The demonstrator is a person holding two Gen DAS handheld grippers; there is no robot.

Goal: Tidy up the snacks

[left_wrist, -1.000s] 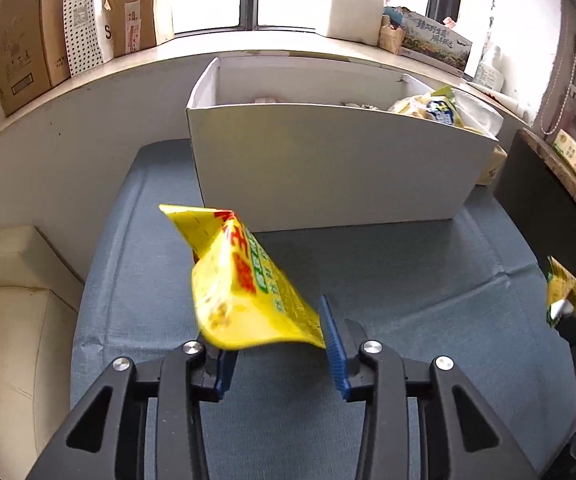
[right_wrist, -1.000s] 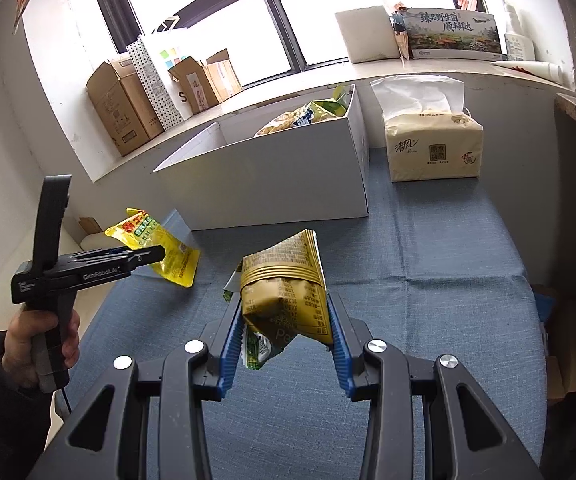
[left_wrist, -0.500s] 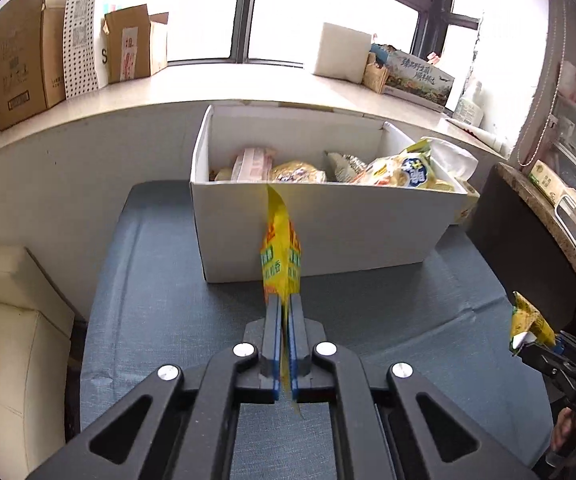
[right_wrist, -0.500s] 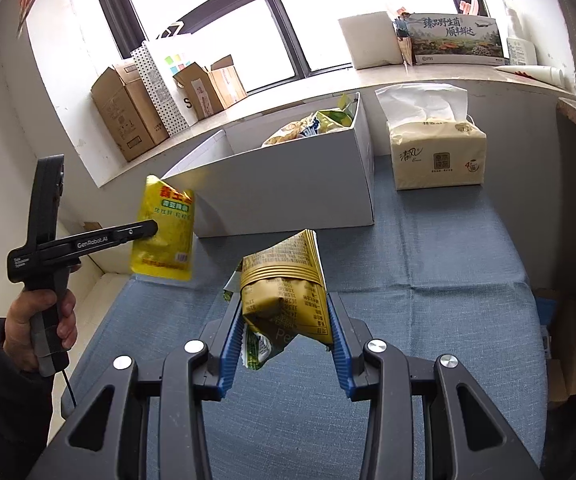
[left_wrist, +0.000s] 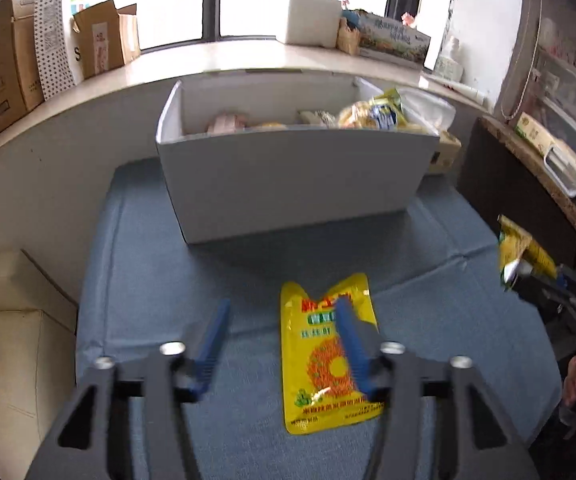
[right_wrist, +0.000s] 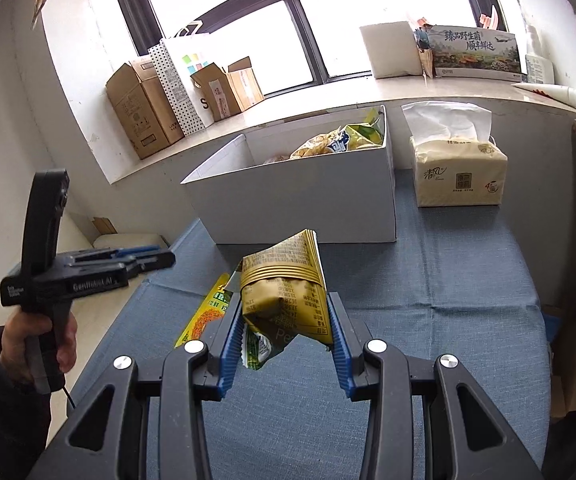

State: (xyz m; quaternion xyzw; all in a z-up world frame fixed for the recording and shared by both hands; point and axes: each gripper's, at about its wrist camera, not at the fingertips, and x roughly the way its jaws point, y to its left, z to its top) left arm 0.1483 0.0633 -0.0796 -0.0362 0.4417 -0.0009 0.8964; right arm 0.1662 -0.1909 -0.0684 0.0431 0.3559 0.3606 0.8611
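The yellow packet (left_wrist: 329,364) is down! Half a second ago the left gripper (left_wrist: 280,344) had it pinched upright in shut fingers, in line with the white box (left_wrist: 288,184); now those fingers stand wide apart and hold nothing, and the packet lies flat on the blue cloth (left_wrist: 160,280), face up, under the right-hand blue pad at about five o'clock in the left wrist view. That's short of the target: the box sits at twelve o'clock, well apart from the packet, already carrying several snacks. So by my read this one slipped or was let go early, and it needs picking up again before it can join the rest. From the right wrist view you catch only a yellow sliver of it (right_wrist: 206,314) peeking out at nine o'clock of the held bag. Over on the other side, no change at all: the right gripper (right_wrist: 286,338) stays clamped on the gold snack bag (right_wrist: 288,300), crumpled between the blue pads and lifted off the cloth, with the box ahead at twelve o'clock and the tissue pack (right_wrist: 457,174) at two. That bag looks ready to travel; the flat, thin packet may be the fiddlier regrasp, lying flush on soft fabric.
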